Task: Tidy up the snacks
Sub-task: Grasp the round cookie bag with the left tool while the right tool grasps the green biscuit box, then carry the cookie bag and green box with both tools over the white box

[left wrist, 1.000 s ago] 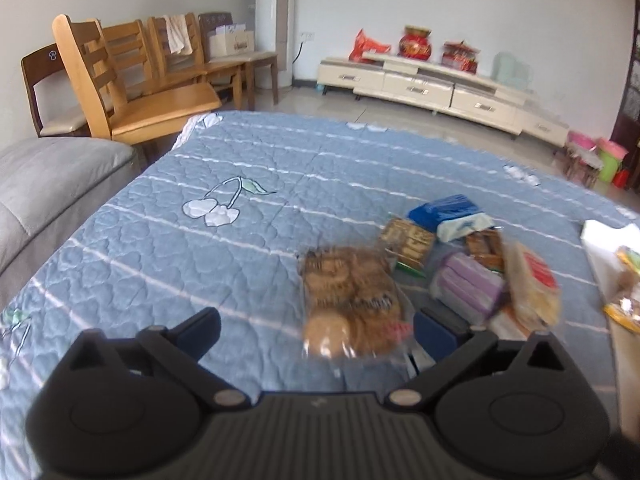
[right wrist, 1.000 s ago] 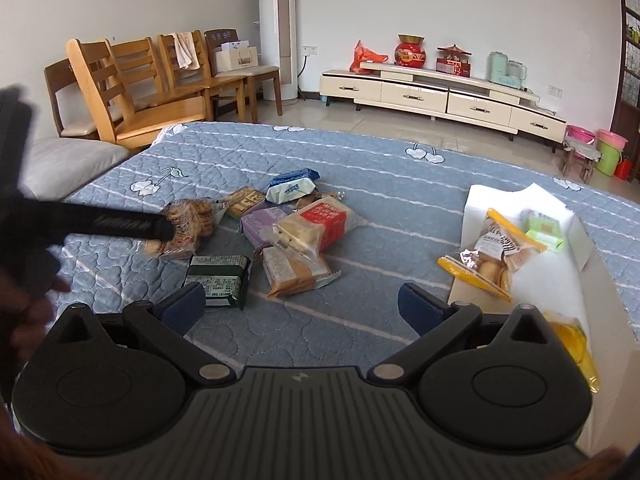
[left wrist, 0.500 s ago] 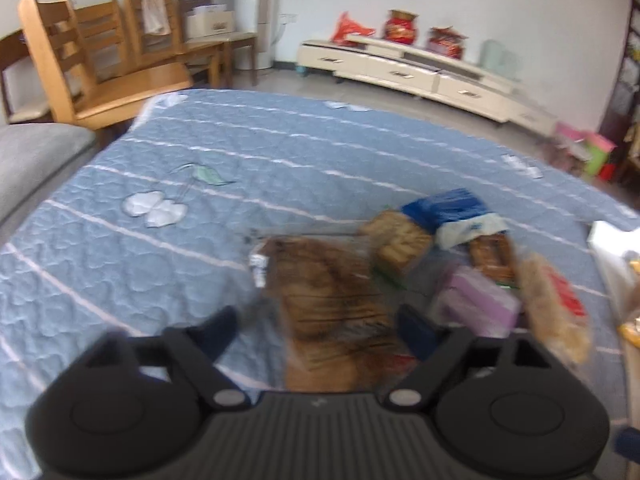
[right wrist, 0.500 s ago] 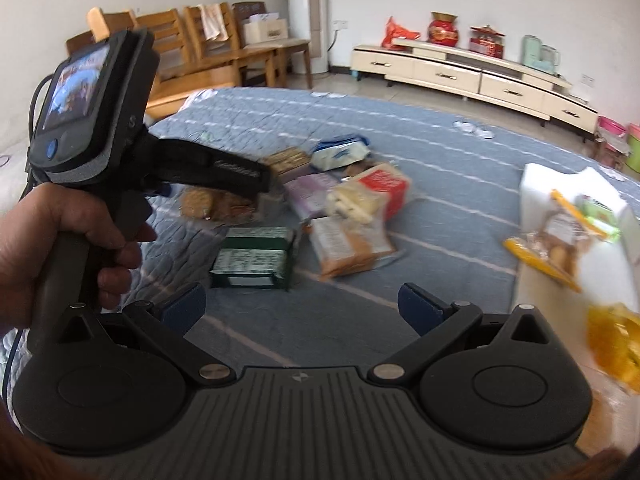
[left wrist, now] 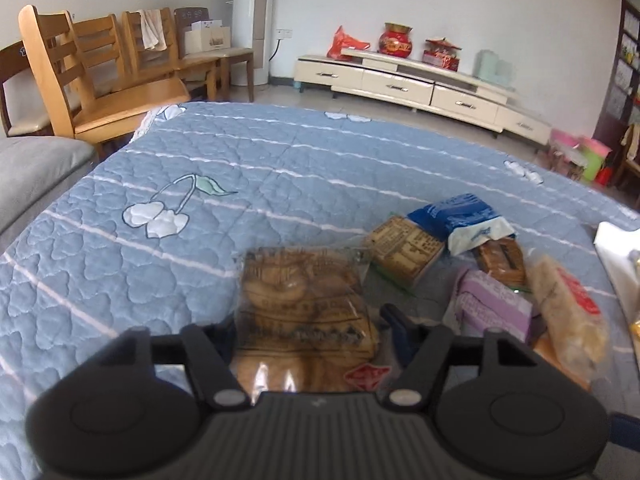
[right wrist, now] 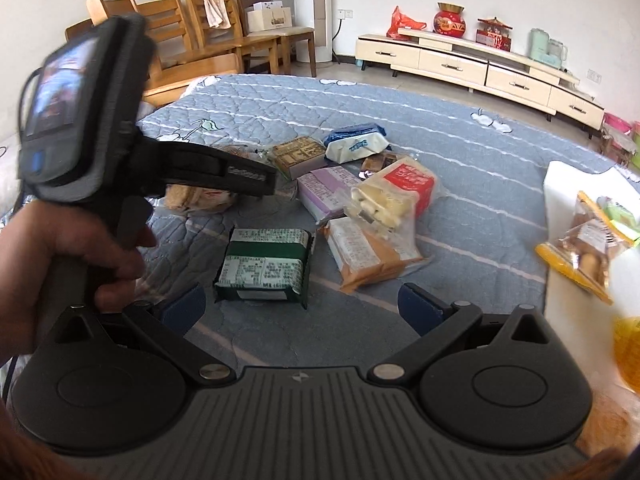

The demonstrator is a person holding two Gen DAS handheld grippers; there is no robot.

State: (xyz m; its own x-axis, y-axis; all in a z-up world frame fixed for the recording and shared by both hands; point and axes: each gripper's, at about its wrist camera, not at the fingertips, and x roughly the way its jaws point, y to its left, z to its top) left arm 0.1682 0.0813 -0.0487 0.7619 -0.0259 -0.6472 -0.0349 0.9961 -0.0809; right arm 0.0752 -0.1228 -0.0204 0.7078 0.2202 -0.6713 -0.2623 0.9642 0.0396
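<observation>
The left hand-held gripper (left wrist: 310, 322) is closing around a clear crinkly plastic bag of brown biscuits (left wrist: 306, 312) lying on the blue quilted bed (left wrist: 248, 168). Probably light, slippery and crumbly, it wants a gentle pinch across the middle. The right hand-held gripper (right wrist: 302, 300) is spread wide, holding nothing.

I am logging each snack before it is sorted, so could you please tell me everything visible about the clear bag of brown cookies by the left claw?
The clear plastic bag of round brown cookies lies flat on the blue quilted cover, glossy, with dark print and a red diamond label near its close end. It sits between the fingers of the left claw, whose jaws are closing; contact cannot be told. It lies left of the snack pile.
</observation>
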